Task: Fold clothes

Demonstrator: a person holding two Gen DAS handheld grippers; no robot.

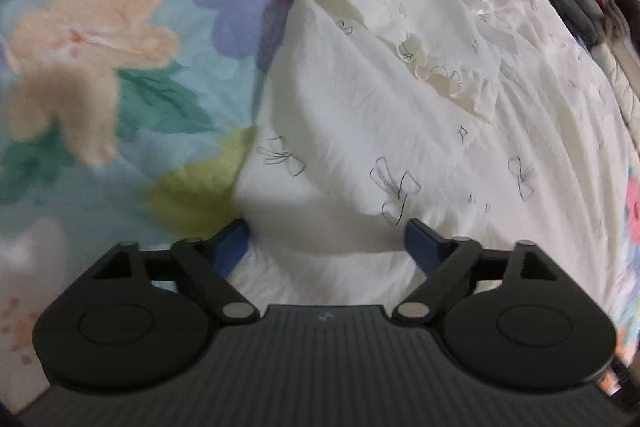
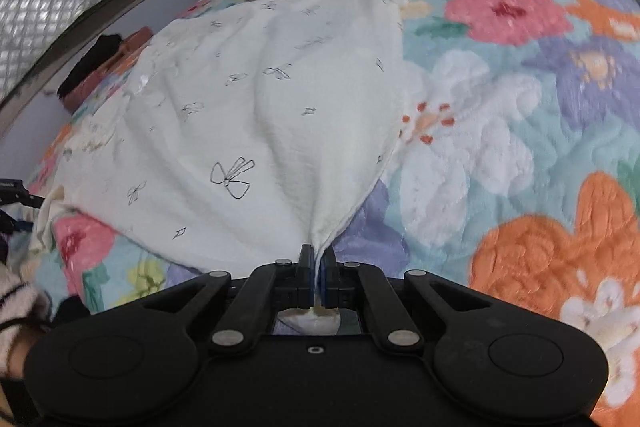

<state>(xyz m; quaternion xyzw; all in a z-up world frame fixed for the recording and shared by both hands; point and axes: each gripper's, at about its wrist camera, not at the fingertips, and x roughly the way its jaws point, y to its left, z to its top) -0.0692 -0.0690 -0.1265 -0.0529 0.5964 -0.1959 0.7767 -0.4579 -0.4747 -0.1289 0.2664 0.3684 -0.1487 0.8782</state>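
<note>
The white garment lies spread on the floral bed cover, thin, limp and light, so corners and hems give the surest hold. The right gripper pinches one corner; the left gripper hangs spread above cloth, grasping nothing.

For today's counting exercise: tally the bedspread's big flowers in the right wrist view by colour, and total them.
Pink flowers: 2
Orange flowers: 1
White flowers: 1
Purple flowers: 1
Total: 5
</note>
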